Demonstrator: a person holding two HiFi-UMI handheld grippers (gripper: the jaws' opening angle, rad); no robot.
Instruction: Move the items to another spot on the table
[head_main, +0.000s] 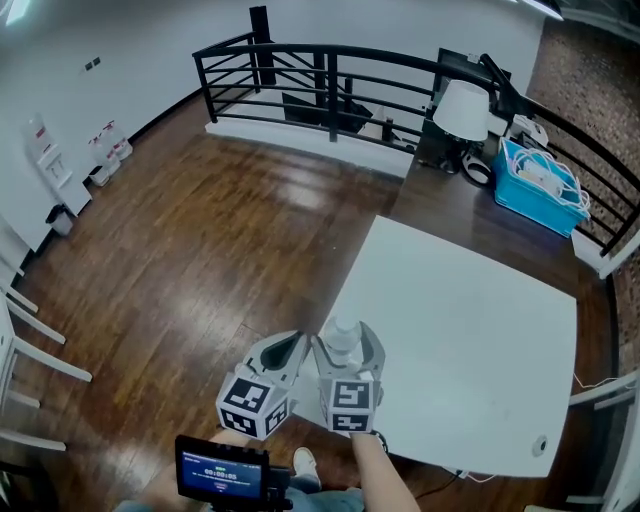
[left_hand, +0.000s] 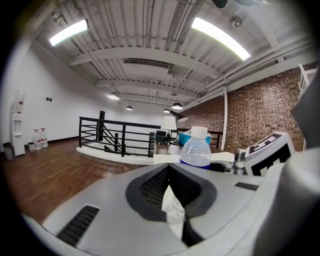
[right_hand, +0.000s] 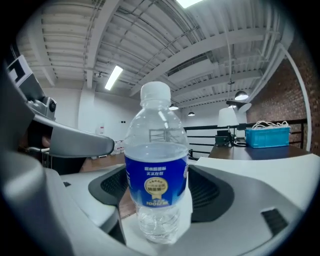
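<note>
One clear water bottle (right_hand: 156, 170) with a blue label stands upright on the corner of the single white table (head_main: 470, 340). It sits between the wide-spread jaws of the right gripper (head_main: 348, 350), whose pads seem to stand clear of it. The left gripper (head_main: 292, 352), just beside on the bottle's left, is closed to a sliver and empty. From overhead, the two grippers hide all but the bottle's cap and shoulders.

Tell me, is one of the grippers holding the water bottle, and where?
Neither. The water bottle stands on the white table between the open jaws of the right gripper, ungripped.
</note>
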